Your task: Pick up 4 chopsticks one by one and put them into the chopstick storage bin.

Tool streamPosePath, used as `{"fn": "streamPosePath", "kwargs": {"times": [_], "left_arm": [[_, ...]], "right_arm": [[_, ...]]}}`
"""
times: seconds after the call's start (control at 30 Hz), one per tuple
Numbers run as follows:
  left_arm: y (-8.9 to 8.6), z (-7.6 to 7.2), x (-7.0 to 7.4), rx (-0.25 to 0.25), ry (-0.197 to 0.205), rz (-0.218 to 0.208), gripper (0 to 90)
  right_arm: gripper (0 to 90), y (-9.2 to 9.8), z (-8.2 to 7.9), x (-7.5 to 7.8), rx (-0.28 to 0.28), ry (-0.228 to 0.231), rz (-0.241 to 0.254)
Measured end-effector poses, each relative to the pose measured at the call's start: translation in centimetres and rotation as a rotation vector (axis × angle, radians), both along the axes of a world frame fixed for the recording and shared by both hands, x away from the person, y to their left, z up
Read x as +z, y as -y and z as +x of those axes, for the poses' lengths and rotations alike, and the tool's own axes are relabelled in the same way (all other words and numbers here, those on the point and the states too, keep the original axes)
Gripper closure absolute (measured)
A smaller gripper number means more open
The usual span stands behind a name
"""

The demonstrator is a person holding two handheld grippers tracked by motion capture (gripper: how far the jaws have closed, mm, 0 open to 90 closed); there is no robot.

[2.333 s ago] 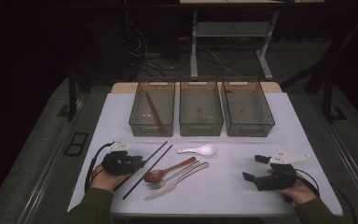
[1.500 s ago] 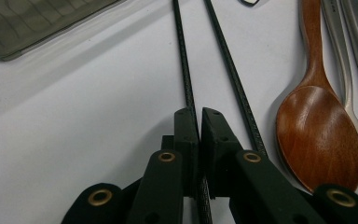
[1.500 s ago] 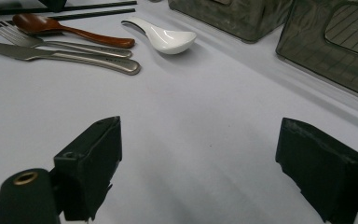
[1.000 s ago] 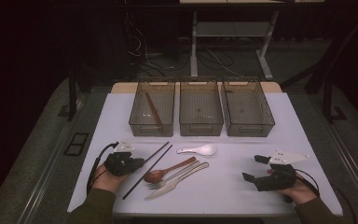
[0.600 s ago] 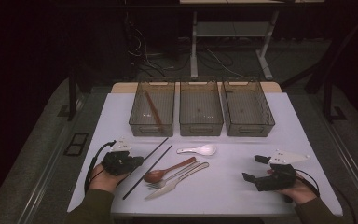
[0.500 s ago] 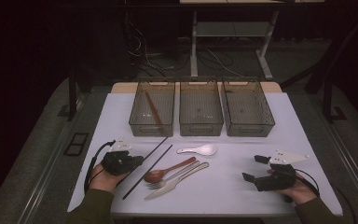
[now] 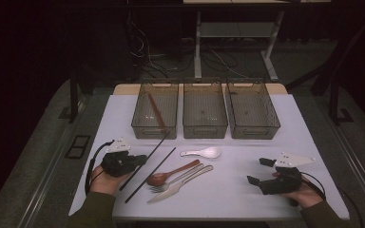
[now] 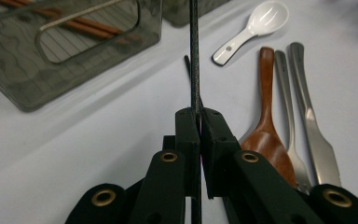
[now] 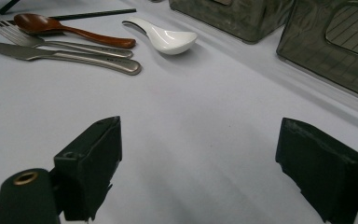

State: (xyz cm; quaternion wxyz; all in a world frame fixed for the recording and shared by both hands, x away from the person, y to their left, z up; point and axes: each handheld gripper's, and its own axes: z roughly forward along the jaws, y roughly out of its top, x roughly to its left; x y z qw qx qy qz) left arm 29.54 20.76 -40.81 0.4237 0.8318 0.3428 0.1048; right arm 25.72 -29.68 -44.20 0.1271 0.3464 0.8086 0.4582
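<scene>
Three grey bins line the far edge of the white table in the high view; the left one holds brown chopsticks. At about eight o'clock from the middle bin, the left gripper has one black chopstick; its mate lies just beside it, with a wooden spoon, fork, knife and white spoon nearby. The right gripper rests at four o'clock.

In the left gripper view, the jaws are clamped on the black chopstick, which runs toward twelve o'clock.

In the right gripper view, the jaws stand wide apart over bare table.

Judged so, the pick-up step is in hand; next comes a lift and carry to the left bin.
</scene>
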Motion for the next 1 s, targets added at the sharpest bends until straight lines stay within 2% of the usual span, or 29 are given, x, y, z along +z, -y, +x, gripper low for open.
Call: {"fn": "streamPosePath", "kwargs": {"times": [0.23,0.57,0.8,1.0], "left_arm": [[0.1,0.4,1.0,-0.004,0.029,-0.033,84.9],[0.3,1.1,2.8,-0.013,0.068,-0.107,84.9],[0.5,2.5,4.0,-0.013,0.094,-0.129,84.9],[0.7,4.2,4.8,-0.011,0.105,-0.142,84.9]], "right_arm": [[14.0,-0.1,0.0,0.0,0.002,-0.004,-0.003],[14.0,0.0,0.0,-0.1,0.001,-0.005,-0.004],[14.0,0.0,0.0,-0.1,-0.002,-0.006,-0.003],[14.0,0.0,0.0,-0.1,-0.001,-0.006,-0.003]]}}
